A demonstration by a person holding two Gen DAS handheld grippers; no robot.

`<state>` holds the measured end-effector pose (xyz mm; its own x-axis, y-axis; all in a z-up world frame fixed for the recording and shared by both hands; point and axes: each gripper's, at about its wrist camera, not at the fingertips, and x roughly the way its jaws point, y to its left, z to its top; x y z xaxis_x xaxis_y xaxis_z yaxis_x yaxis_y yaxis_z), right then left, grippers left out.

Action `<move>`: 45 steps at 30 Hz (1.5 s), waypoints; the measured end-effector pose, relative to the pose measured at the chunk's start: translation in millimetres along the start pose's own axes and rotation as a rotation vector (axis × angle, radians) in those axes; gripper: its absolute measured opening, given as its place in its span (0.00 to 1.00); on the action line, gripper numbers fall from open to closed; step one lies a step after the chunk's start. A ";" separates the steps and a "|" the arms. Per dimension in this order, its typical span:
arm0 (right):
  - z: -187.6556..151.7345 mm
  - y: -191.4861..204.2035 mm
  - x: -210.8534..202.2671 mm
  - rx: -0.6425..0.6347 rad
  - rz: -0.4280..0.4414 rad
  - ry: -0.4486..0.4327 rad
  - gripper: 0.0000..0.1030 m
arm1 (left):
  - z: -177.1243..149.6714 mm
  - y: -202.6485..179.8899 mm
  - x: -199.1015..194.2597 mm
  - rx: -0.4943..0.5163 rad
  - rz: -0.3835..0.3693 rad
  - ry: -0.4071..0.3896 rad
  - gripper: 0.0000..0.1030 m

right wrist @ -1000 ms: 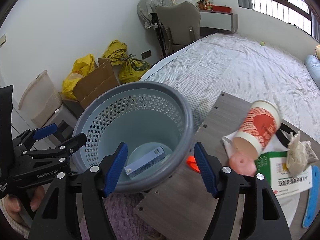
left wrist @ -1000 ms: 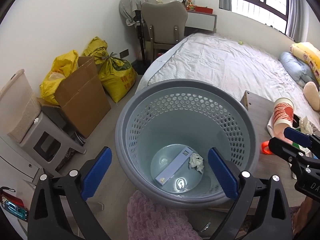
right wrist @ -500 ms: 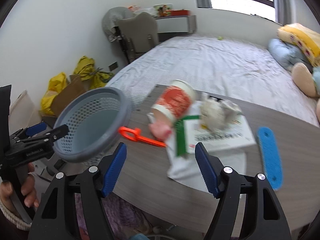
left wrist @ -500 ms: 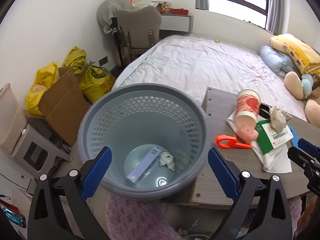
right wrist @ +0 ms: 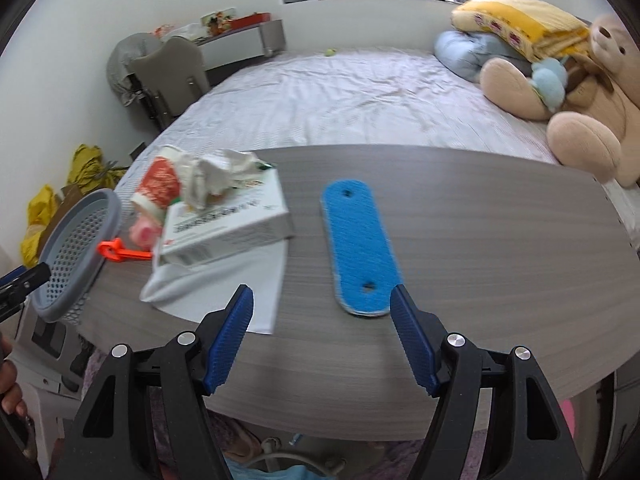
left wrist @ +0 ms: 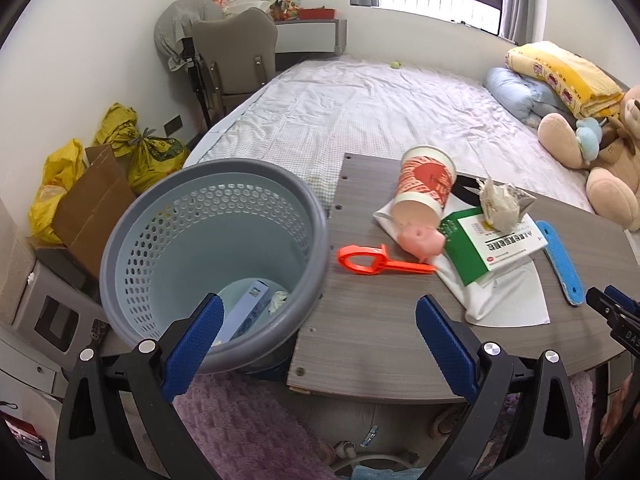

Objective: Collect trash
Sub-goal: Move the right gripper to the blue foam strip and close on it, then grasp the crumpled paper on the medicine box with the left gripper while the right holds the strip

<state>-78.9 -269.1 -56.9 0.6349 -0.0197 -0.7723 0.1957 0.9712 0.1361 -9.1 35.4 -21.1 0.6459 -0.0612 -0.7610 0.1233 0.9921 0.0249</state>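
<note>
- We see the flat blue oblong pad point(right wrist: 361, 247) on the bench point(right wrist: 500, 248) at frame centre, long axis toward our right tool point(right wrist: 320, 340).
- Both tools, left tool point(left wrist: 316, 348) included, gape released; right is nearer.

Teddy bear point(right wrist: 588, 92) on bed point(right wrist: 340, 92)

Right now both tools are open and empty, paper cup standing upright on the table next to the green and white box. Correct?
Not quite. The paper cup lies tipped on its side, mouth toward the pink toy, as the left wrist view shows. The rest holds: left tool and right tool are open and empty, the box beside the cup.
</note>
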 end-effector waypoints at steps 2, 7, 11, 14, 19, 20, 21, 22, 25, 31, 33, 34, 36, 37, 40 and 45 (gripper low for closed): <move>-1.9 -11.6 5.0 0.015 -0.007 0.010 0.66 | -1.1 -7.7 0.4 0.010 0.001 0.004 0.92; 3.7 -29.3 23.5 0.029 -0.008 0.027 0.66 | -1.0 -24.8 4.2 0.038 0.003 0.015 0.92; 13.1 -32.8 41.0 0.019 -0.008 0.038 0.66 | 0.8 -33.1 7.8 0.052 0.002 0.022 0.92; 20.2 -33.4 54.8 0.004 -0.016 0.056 0.66 | 1.7 -38.1 10.8 0.063 0.006 0.029 0.92; 29.9 -32.5 70.6 -0.015 -0.035 0.082 0.66 | 4.6 -42.0 17.9 0.067 0.001 0.042 0.92; 30.6 -31.5 71.6 -0.021 -0.043 0.080 0.66 | 5.5 -42.8 19.4 0.068 -0.001 0.044 0.92; 32.0 -31.5 73.8 -0.025 -0.048 0.080 0.66 | 6.7 -45.0 20.8 0.070 -0.004 0.044 0.92; 33.0 -30.9 75.3 -0.031 -0.052 0.078 0.66 | 7.6 -46.4 21.7 0.073 -0.006 0.044 0.92; 34.2 -29.5 78.8 -0.052 -0.062 0.073 0.66 | 10.7 -51.3 23.2 0.081 -0.017 0.039 0.92; 32.6 -17.1 78.4 -0.120 -0.067 0.064 0.46 | 16.6 -63.4 27.2 0.091 -0.032 0.033 0.92; 33.2 -17.4 78.5 -0.115 -0.061 0.061 0.46 | 18.1 -67.8 28.7 0.092 -0.042 0.033 0.92; 33.1 -19.2 78.0 -0.106 -0.052 0.057 0.46 | 19.5 -70.1 29.7 0.095 -0.047 0.031 0.92; 32.1 -23.0 75.7 -0.077 -0.030 0.052 0.45 | 22.5 -76.6 33.0 0.104 -0.049 0.031 0.92; 31.0 -24.6 73.5 -0.064 -0.023 0.051 0.45 | 24.5 -80.7 35.0 0.112 -0.050 0.030 0.93; 28.0 -30.8 64.0 -0.021 -0.004 0.034 0.45 | 32.0 -93.2 40.3 0.134 -0.056 0.021 0.93; 19.4 -41.7 46.5 0.029 0.017 0.008 0.45 | 48.5 -117.1 45.8 0.150 -0.105 -0.002 0.93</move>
<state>-43.1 -315.1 -86.5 0.6325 -0.0014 -0.7745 0.2064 0.9641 0.1668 42.5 -88.9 -27.4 0.6252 -0.1638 -0.7631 0.3007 0.9528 0.0419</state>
